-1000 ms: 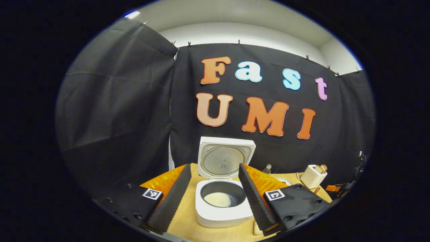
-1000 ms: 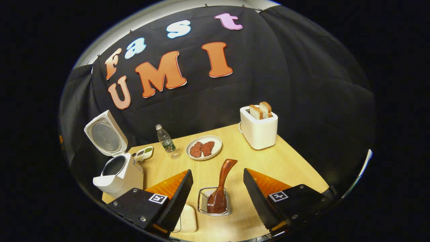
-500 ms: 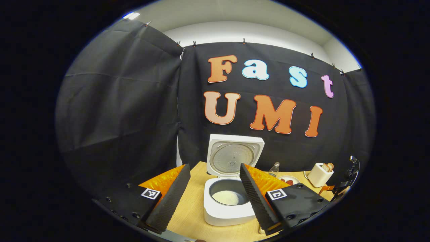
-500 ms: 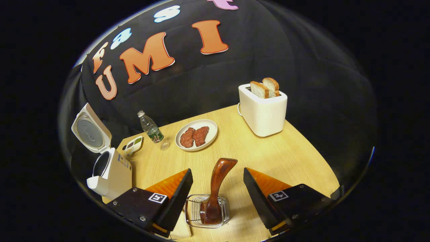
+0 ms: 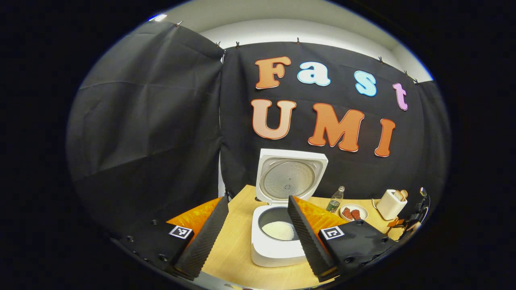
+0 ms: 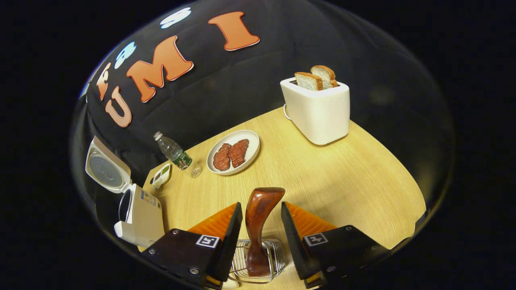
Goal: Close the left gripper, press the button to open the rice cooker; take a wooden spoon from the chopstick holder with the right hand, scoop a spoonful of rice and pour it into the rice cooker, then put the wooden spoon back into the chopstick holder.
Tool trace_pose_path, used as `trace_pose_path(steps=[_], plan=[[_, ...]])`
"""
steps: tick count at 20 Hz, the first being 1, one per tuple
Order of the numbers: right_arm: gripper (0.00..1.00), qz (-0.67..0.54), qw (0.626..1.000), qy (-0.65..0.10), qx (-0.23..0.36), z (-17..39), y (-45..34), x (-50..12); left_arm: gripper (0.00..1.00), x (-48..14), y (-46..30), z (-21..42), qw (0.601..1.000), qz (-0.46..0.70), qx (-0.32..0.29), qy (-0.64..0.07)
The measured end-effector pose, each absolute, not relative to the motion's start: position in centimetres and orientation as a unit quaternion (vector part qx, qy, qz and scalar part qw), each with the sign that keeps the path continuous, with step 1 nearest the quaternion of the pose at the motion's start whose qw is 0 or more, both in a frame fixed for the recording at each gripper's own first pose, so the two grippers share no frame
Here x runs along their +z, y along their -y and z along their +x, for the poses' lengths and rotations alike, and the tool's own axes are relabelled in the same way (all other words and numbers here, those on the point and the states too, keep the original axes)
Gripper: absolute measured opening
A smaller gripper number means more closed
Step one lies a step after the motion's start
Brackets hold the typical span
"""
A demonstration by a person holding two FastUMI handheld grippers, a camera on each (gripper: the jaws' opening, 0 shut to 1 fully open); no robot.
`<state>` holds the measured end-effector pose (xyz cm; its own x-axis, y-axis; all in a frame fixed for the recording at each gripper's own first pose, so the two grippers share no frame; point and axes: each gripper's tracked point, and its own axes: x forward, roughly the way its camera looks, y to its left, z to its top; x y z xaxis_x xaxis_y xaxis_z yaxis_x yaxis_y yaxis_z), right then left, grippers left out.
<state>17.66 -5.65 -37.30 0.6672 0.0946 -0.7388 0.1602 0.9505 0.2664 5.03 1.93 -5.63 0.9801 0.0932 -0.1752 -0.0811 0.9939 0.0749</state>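
Right gripper view: right hand-held gripper (image 6: 261,231) narrowed around wooden spoon (image 6: 258,229), fingers just beside handle, not clearly pressing. Spoon upright in wire holder (image 6: 277,257) on worktop (image 6: 342,181). Left hand-held gripper (image 5: 254,231) wide, facing open rice cooker (image 5: 278,225).

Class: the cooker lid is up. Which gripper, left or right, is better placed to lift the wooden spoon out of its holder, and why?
The right gripper: its fingers flank the wooden spoon handle standing in the chopstick holder, jaws narrowed but not visibly clamping. The left gripper hangs open facing the rice cooker.
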Motion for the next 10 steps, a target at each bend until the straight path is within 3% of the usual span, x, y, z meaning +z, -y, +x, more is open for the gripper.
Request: trace_pose_path(steps=[1, 2, 3, 5, 10], plan=[[0.47, 0.167, 0.899, -0.405, -0.018, 17.8, 5.6, -37.2, 1.00, -5.9, -2.1, 5.1, 0.994, 0.034, 0.046, -0.093], [0.49, 0.178, 0.898, -0.402, -0.015, 17.8, 5.3, -36.9, 1.00, -5.9, -2.1, 5.2, 0.994, 0.035, 0.048, -0.095], [0.39, 0.186, 0.897, -0.400, -0.013, 17.6, 5.3, -36.3, 1.00, -6.1, -2.1, 5.2, 0.994, 0.034, 0.048, -0.095], [0.30, 0.197, 0.897, -0.397, -0.001, 16.9, 4.8, -35.7, 1.00, -5.9, -1.8, 5.4, 0.994, 0.032, 0.045, -0.093], [0.22, 0.201, 0.899, -0.389, 0.004, 15.0, 4.4, -34.1, 1.00, -5.7, -1.0, 6.3, 0.995, 0.029, 0.030, -0.090]])
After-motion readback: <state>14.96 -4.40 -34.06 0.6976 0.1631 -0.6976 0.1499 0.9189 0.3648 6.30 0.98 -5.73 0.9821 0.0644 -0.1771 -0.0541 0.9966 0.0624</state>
